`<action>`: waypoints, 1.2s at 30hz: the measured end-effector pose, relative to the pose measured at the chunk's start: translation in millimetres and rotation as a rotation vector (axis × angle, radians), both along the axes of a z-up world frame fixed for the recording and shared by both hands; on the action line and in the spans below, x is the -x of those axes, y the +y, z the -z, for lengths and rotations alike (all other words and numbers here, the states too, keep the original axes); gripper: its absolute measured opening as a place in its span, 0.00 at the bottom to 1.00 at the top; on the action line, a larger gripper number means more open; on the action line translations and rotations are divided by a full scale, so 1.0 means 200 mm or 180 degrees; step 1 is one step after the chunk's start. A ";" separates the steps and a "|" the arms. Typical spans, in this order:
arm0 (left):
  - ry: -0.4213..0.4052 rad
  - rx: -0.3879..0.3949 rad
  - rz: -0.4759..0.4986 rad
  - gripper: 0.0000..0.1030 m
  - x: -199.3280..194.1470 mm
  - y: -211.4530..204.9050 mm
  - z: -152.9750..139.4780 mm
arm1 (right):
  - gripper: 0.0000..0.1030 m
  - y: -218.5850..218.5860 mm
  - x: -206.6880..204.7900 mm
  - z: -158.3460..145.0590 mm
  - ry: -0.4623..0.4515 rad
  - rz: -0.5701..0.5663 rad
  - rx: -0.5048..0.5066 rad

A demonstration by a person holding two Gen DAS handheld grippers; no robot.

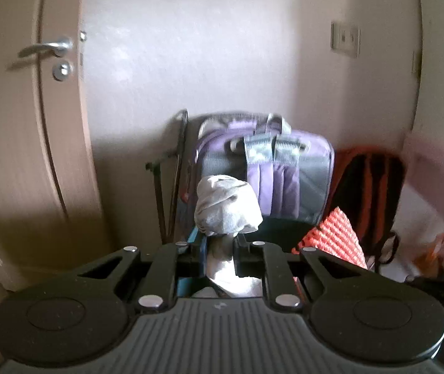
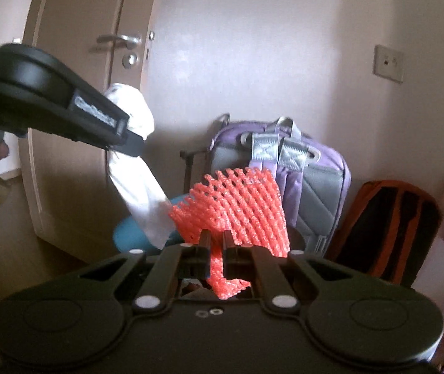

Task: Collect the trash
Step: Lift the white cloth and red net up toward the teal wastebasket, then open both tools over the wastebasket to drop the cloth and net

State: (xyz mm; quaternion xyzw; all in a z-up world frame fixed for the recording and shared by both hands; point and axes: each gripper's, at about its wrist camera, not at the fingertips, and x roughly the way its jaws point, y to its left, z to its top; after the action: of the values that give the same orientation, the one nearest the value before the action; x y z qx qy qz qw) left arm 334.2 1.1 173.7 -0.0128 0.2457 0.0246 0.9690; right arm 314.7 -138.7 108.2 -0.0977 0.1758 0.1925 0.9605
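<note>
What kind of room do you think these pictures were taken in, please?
Probably a bedroom or hallway corner at home: an interior door with a lever handle, a purple backpack against the wall, and a wall switch.

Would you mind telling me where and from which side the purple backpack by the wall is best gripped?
Grip the grey top handle loop of the purple backpack, coming from above: the bag stands upright against the wall, and that loop arches clear above the body.
</note>
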 end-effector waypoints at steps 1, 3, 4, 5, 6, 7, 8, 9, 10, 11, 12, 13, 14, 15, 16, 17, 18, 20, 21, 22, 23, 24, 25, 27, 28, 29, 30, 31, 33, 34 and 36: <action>0.0050 -0.0026 0.0010 0.15 -0.04 -0.01 0.03 | 0.05 0.00 -0.03 0.02 0.0033 -0.0007 0.0010; 0.0179 -0.0015 0.0015 0.15 -0.11 0.00 0.09 | 0.05 0.01 -0.08 0.05 0.0103 -0.0009 0.0034; 0.0253 -0.0003 0.0012 0.15 -0.15 0.00 0.13 | 0.05 0.01 -0.11 0.07 0.0144 -0.0011 0.0043; 0.0316 -0.0009 0.0013 0.15 -0.18 -0.01 0.16 | 0.05 0.01 -0.13 0.09 0.0179 -0.0006 0.0048; 0.0366 -0.0031 0.0014 0.15 -0.21 -0.01 0.19 | 0.05 0.01 -0.16 0.11 0.0212 0.0000 0.0047; 0.0410 -0.0065 0.0008 0.15 -0.24 -0.02 0.21 | 0.05 0.01 -0.19 0.12 0.0254 0.0007 0.0039; 0.0448 -0.0095 0.0012 0.15 -0.27 -0.02 0.24 | 0.05 0.01 -0.20 0.14 0.0291 0.0016 0.0021; 0.0486 -0.0128 0.0019 0.15 -0.30 -0.03 0.27 | 0.05 0.01 -0.23 0.15 0.0332 0.0011 -0.0001; 0.0516 -0.0169 0.0023 0.15 -0.31 -0.04 0.30 | 0.06 0.00 -0.24 0.17 0.0366 0.0003 -0.0008; 0.0546 -0.0200 0.0024 0.15 -0.33 -0.05 0.32 | 0.06 0.00 -0.26 0.18 0.0388 0.0008 -0.0001; 0.0583 -0.0202 0.0035 0.15 -0.35 -0.05 0.35 | 0.06 0.00 -0.28 0.19 0.0411 0.0018 0.0009; 0.0620 -0.0193 0.0049 0.15 -0.37 -0.06 0.37 | 0.06 -0.01 -0.29 0.20 0.0435 0.0019 0.0008; 0.0656 -0.0186 0.0057 0.15 -0.38 -0.06 0.39 | 0.06 -0.02 -0.31 0.21 0.0463 0.0016 -0.0003; 0.0702 -0.0169 0.0064 0.15 -0.40 -0.06 0.40 | 0.07 -0.02 -0.32 0.21 0.0488 0.0014 -0.0015; 0.0762 -0.0135 0.0080 0.15 -0.42 -0.05 0.42 | 0.08 -0.03 -0.33 0.22 0.0519 0.0003 -0.0018; 0.0816 -0.0108 0.0083 0.15 -0.44 -0.05 0.44 | 0.09 -0.04 -0.34 0.22 0.0543 -0.0010 -0.0011; 0.0843 -0.0094 0.0059 0.15 -0.45 -0.04 0.46 | 0.11 -0.04 -0.35 0.23 0.0562 -0.0024 -0.0007; 0.0872 -0.0070 0.0080 0.15 -0.46 -0.04 0.49 | 0.12 -0.06 -0.36 0.23 0.0584 -0.0046 -0.0021; 0.0892 -0.0060 0.0088 0.16 -0.46 -0.03 0.51 | 0.13 -0.06 -0.37 0.23 0.0598 -0.0035 -0.0023; 0.0915 -0.0050 0.0075 0.17 -0.47 -0.03 0.52 | 0.14 -0.07 -0.38 0.23 0.0611 -0.0027 -0.0032; 0.0936 -0.0026 0.0065 0.20 -0.48 -0.03 0.52 | 0.15 -0.08 -0.38 0.24 0.0624 -0.0026 -0.0045; 0.0952 0.0013 0.0065 0.27 -0.48 -0.03 0.53 | 0.17 -0.09 -0.39 0.24 0.0634 -0.0017 -0.0063; 0.0963 0.0060 0.0071 0.30 -0.48 -0.02 0.53 | 0.18 -0.09 -0.40 0.24 0.0642 -0.0012 -0.0078; 0.0962 0.0129 0.0068 0.49 -0.48 -0.02 0.54 | 0.20 -0.10 -0.39 0.24 0.0639 -0.0020 -0.0102; 0.0957 0.0144 0.0063 0.52 -0.47 -0.02 0.54 | 0.23 -0.11 -0.39 0.24 0.0627 -0.0022 -0.0110; 0.0949 0.0145 0.0062 0.54 -0.47 -0.02 0.54 | 0.25 -0.11 -0.38 0.23 0.0618 -0.0018 -0.0114; 0.0942 0.0145 0.0064 0.54 -0.46 -0.02 0.54 | 0.28 -0.11 -0.37 0.23 0.0610 -0.0012 -0.0121; 0.0938 0.0151 0.0063 0.54 -0.46 -0.02 0.53 | 0.30 -0.12 -0.36 0.22 0.0603 -0.0011 -0.0131; 0.0926 0.0195 0.0055 0.59 -0.44 -0.02 0.51 | 0.32 -0.12 -0.34 0.21 0.0591 -0.0001 -0.0151; 0.0912 0.0210 0.0056 0.62 -0.43 -0.02 0.50 | 0.34 -0.13 -0.33 0.21 0.0589 -0.0004 -0.0164; 0.0863 0.0204 0.0063 0.69 -0.40 -0.03 0.48 | 0.36 -0.13 -0.31 0.19 0.0596 -0.0032 -0.0195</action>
State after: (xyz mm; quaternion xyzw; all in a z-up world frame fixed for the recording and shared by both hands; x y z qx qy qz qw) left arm 413.9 -4.1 78.4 -0.0378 0.3751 0.0088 0.9262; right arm 376.4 -165.1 69.5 -0.0507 0.2583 0.2108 0.9414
